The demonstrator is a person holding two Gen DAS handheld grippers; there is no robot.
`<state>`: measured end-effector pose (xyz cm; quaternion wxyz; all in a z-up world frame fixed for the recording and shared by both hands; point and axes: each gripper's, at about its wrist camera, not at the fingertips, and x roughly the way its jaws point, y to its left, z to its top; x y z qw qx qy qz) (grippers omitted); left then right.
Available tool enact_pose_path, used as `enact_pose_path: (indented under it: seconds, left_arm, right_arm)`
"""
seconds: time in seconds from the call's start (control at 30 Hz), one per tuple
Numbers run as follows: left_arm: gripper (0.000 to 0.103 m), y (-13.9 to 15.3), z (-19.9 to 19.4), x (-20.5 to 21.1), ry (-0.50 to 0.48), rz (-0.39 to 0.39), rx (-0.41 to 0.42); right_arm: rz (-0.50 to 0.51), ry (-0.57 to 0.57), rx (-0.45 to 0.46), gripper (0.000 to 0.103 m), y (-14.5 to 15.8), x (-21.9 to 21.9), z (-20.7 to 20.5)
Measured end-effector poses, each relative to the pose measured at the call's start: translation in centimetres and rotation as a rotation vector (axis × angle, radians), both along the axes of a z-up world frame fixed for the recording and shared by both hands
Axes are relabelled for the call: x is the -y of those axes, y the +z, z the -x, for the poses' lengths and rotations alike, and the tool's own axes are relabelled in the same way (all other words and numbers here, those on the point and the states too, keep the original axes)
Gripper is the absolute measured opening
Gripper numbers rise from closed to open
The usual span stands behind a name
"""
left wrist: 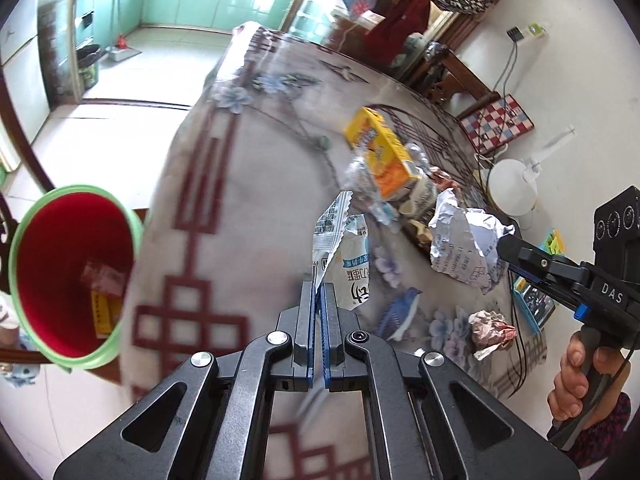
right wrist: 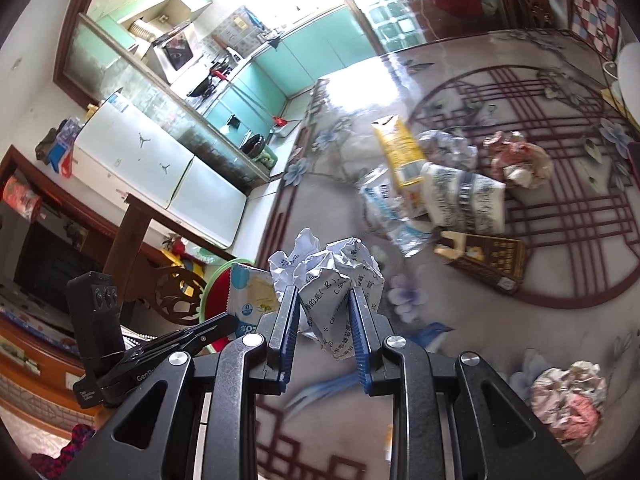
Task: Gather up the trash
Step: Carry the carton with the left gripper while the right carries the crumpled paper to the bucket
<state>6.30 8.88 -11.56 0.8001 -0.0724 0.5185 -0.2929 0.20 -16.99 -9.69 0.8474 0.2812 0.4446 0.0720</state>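
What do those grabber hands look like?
Each gripper, left and right, is black metal with silver bolts and blue ridged pads on its fingers. The right one's black handle reads "DAS", has a blue button, and sits in a bare hand.

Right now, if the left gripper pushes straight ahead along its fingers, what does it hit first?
Probably the trash pile: beyond the wrapper clamped in the left gripper lie crushed clear plastic and the yellow carton. Depth is unclear; it may pass above them.

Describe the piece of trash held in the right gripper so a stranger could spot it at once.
Start at the patterned table, then find the right gripper low in its view. Clamped there is a crumpled white paper ball with printed black text. Unlike the pinkish wad nearby, it is off the table.
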Motion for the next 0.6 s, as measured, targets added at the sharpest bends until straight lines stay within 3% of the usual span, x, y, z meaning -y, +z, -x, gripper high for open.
enact_pose_path:
  seconds: [0.3,0.6]
  left_arm:
    - [0.002,-0.7,-2.0,-5.9,0.06,-0.017,0.003]
    - [0.002,-3.9,-5.1,-13.6,0.171,-0.075,-0.061]
  right_arm:
    - [0.053,0.047,0.021,0.023,1.0,-6.3,-2.4]
    - [0.088,0.135,0.044,0.023,1.6,-13.1,-5.5]
